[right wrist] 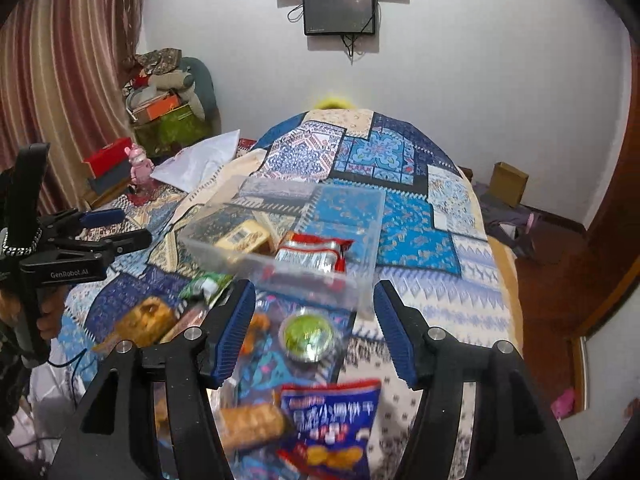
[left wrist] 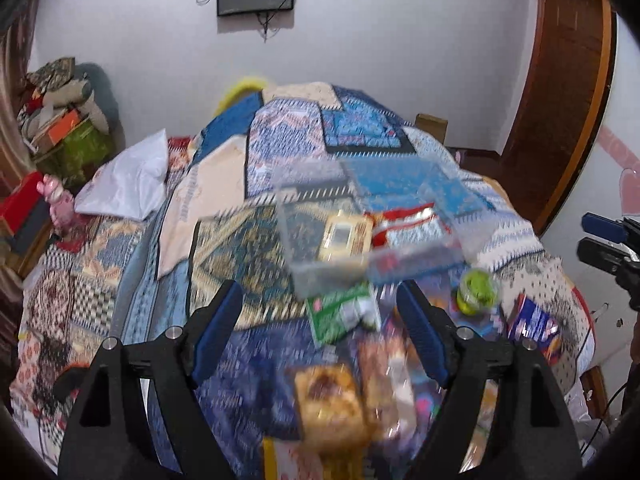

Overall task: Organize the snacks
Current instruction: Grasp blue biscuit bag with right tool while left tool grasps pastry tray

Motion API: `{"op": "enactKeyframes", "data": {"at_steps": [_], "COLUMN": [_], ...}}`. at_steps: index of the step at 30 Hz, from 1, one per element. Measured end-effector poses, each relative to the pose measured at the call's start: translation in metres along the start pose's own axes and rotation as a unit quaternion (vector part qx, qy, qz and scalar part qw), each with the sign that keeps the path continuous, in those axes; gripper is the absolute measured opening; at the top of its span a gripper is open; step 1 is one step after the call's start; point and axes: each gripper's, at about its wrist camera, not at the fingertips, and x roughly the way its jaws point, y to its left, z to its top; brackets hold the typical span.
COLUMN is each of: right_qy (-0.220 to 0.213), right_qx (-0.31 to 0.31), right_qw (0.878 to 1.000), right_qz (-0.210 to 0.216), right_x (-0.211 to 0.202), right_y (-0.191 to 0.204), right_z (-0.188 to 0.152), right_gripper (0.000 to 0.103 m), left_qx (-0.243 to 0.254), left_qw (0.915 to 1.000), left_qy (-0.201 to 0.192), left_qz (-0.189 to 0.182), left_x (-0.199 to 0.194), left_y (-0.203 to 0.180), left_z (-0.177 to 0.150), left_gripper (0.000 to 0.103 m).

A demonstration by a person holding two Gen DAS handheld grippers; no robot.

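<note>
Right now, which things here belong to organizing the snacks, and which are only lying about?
For the job: clear bin, red packet inside it, green cup, blue chip bag, green packet.

Lying about: pink toy, white pillow, wall screen.

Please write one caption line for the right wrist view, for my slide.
Open right gripper above a green cup and blue bag; clear bin ahead holds two snack packs.

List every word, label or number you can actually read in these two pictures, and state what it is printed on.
"GenRobot.AI": on the left gripper body.
Blue snack bag: large characters, too blurred to read.
Red-and-silver packet in the clear box: unreadable.
Green packet: blurred.
</note>
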Motion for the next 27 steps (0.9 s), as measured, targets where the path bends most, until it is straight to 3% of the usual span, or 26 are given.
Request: {"op": "enactKeyframes", "data": {"at_steps": [9,16,23,27], "right_qy": [0.048,0.097,0.127,0.125], "right_qx": [0.025,0.059,0.093,0.105], "right_qw": [0.998,0.993,0.987,0.986], "right_qz": [-0.013,-0.015,0.014,0.027], "right_x": [0.007,0.026,0.042,0.045], "right_y": [-0.009,-0.023,-0.031,-0.032], "right_z": [-0.05,-0.084,-0.104,-0.107], "right_gripper": [0.058,0.059,0.059,0.059], "left_qx": [-0.024,-0.03,-0.052,-0.069], "left_qw": [0.9983,0.9961,0.9921,0.9903], "left_qy": [0.053,0.082,0.112,0.112], "left_qz": [0.001,-0.004,-0.024,-0.042], "left_x": [0.011,0.028,0.049,0.053], "left_y": [0.009,0.006,0.01,0.013], "left_z": [-0.054,-0.075,-0.085,-0.088], "left_gripper": [0.079,0.079,0.079,0.063]}}
